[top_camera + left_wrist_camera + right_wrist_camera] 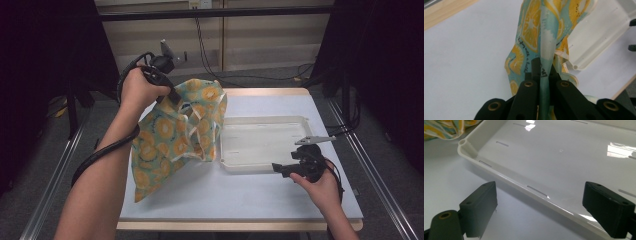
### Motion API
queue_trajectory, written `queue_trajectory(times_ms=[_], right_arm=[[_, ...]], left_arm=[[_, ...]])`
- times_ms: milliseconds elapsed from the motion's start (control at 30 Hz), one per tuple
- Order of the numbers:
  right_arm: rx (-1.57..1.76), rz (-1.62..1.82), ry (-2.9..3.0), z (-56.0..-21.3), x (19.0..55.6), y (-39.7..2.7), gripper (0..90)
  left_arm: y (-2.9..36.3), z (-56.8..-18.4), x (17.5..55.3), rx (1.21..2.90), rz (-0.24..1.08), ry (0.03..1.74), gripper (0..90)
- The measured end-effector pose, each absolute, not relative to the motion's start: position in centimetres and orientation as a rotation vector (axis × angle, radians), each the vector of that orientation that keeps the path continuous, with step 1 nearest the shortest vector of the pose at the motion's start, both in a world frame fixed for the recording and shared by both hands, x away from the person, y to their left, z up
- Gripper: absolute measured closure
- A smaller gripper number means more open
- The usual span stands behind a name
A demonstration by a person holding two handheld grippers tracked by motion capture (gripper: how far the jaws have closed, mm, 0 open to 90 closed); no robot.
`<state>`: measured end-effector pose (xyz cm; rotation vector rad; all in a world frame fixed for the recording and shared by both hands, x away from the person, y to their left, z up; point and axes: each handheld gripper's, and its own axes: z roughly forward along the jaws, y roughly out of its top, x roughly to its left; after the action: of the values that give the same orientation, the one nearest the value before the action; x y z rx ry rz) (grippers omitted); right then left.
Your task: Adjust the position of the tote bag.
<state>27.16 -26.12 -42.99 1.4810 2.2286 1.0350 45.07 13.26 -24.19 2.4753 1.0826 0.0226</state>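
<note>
From the high view, we see the left gripper (176, 98) lifted above the far-left part of the table (240, 192), pinching the top of a lemon-print cloth bag (172, 137). The bag hangs from it in a loose drape, its lower corner trailing down to the table near the left edge. A shallow white tray (260, 142) lies flat just to the right of the bag, bare inside. The right gripper (280, 169) waits low beside the tray's near edge (its nose pointing left along that edge), holding nothing.

In the left gripper view, the black fingers (534, 75) are pressed together on a gathered fold of the fabric, which rises straight out from between them. The tray's corner shows beyond the bag to the right.

In the right gripper view, the fingers (482, 205) stand wide apart, one on each side of the picture, with the tray's near rim (531, 190) running between them and a scrap of the printed bag at the upper left corner.

We judge the step in hand to be the lift: the bag is caught and raised but not yet placed. The next move probably calls for carrying the bag across over the tray, and the spread right fingers could catch a hanging part to help lay it flat; the trailing corner may snag on the rim.
</note>
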Motion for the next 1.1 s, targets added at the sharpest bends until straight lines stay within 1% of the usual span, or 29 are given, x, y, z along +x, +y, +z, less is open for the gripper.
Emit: queue_trajectory(times_ms=[33, 133, 300, 367, 567, 767, 800, 867, 900, 967, 1067, 1100], right_arm=[[1.481, 1.035, 2.229, -43.0, 27.2, -26.1, 12.2], [1.482, 1.036, 2.229, -43.0, 27.2, -26.1, 12.2], [1.478, 1.035, 2.233, -43.0, 27.2, -26.0, 12.2], [1.471, 1.034, 2.239, -43.1, 27.2, -25.9, 12.2], [1.472, 1.034, 2.238, -43.2, 27.3, -25.8, 12.2], [1.465, 1.027, 2.247, -43.2, 27.4, -25.7, 12.2], [1.472, 1.029, 2.246, -43.3, 27.4, -25.5, 12.2], [1.468, 1.027, 2.250, -43.3, 27.4, -25.5, 12.2], [1.462, 1.025, 2.253, -43.4, 27.5, -25.4, 12.2], [1.462, 1.024, 2.259, -43.4, 27.5, -25.4, 12.2], [1.462, 1.024, 2.253, -43.4, 27.5, -25.4, 12.2], [1.465, 1.022, 2.251, -43.4, 27.5, -25.4, 12.2]], left_arm=[[13.4, -24.2, 45.1, 2.473, 0.019, 1.081, 90.0], [14.1, -24.0, 45.1, 2.499, 0.004, 1.002, 90.0], [15.3, -24.1, 45.2, 2.481, -0.029, 0.928, 90.0], [15.7, -24.3, 45.1, 2.462, -0.029, 0.913, 90.0], [17.0, -23.8, 45.1, 2.474, -0.060, 0.857, 90.0], [17.1, -23.8, 45.3, 2.492, -0.073, 0.833, 90.0], [17.0, -23.8, 45.3, 2.498, -0.094, 0.810, 90.0], [16.8, -23.7, 45.3, 2.517, -0.081, 0.769, 90.0], [16.6, -23.5, 45.3, 2.518, -0.071, 0.786, 90.0], [16.5, -23.4, 45.3, 2.519, -0.090, 0.774, 90.0], [15.8, -22.7, 45.2, 2.548, -0.070, 0.714, 90.0], [15.6, -22.5, 45.1, 2.542, -0.088, 0.711, 90.0]])
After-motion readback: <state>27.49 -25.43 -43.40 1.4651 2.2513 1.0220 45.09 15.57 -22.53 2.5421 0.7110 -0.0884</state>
